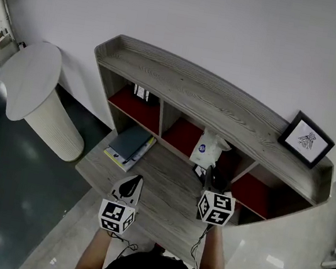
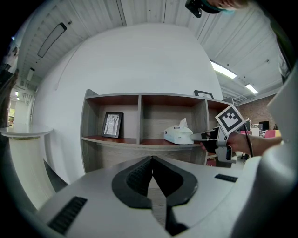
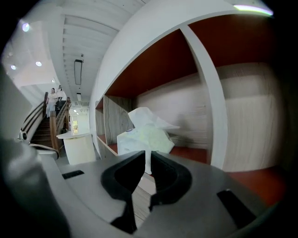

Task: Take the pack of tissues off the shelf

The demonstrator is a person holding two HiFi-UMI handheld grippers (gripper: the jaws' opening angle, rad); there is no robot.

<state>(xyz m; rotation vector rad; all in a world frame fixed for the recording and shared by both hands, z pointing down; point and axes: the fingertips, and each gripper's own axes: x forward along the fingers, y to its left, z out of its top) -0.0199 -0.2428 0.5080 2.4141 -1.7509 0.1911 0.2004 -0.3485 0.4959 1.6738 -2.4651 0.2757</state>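
Closest to the person, the left gripper (image 2: pixel 152 158) hangs over the grey wood-grain ledge (image 1: pixel 165 191) with its dark jaws pressed together on nothing. Just beyond it, the right gripper (image 3: pixel 148 162) reaches level into the shelf unit, its jaws pinching a thin white flap of the soft white pack of tissues (image 3: pixel 144 137). The pack sits at the front of the second red-floored compartment from the left in the grey wood-grain shelf unit (image 1: pixel 194 93), one tissue poking up from its top, and a black-framed picture (image 1: pixel 306 139) stands on the unit's top board by the white wall.
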